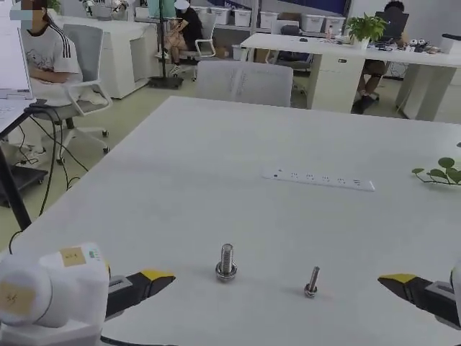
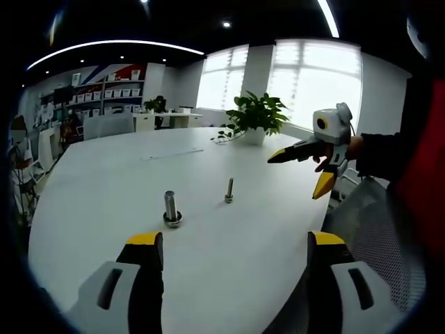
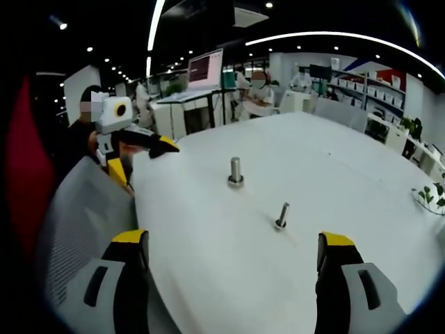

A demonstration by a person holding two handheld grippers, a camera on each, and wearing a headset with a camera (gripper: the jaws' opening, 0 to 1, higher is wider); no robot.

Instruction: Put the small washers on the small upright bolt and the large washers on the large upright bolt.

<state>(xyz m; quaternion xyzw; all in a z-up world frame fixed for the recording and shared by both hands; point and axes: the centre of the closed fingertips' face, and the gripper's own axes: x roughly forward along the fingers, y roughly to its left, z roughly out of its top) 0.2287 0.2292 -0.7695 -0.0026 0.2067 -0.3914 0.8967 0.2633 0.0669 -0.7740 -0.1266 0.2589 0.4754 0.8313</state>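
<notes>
Two bolts stand upright on the white table (image 1: 216, 166). The large bolt (image 1: 226, 262) has a stack of metal rings round its base. To its right, the small bolt (image 1: 312, 281) has a small ring at its foot. My left gripper (image 1: 148, 282) hovers at the near left edge, open and holding nothing. Its own view shows the large bolt (image 2: 171, 209) and the small bolt (image 2: 229, 190) ahead of its jaws. My right gripper (image 1: 400, 281) is at the near right, also open and holding nothing, facing the large bolt (image 3: 236, 172) and small bolt (image 3: 281, 216).
A white power strip (image 1: 317, 179) lies further back on the table. Leafy sprigs (image 1: 441, 173) reach in at the right edge, from a potted plant (image 2: 254, 118). A grey chair (image 1: 245, 83) stands at the far side. People sit at desks beyond.
</notes>
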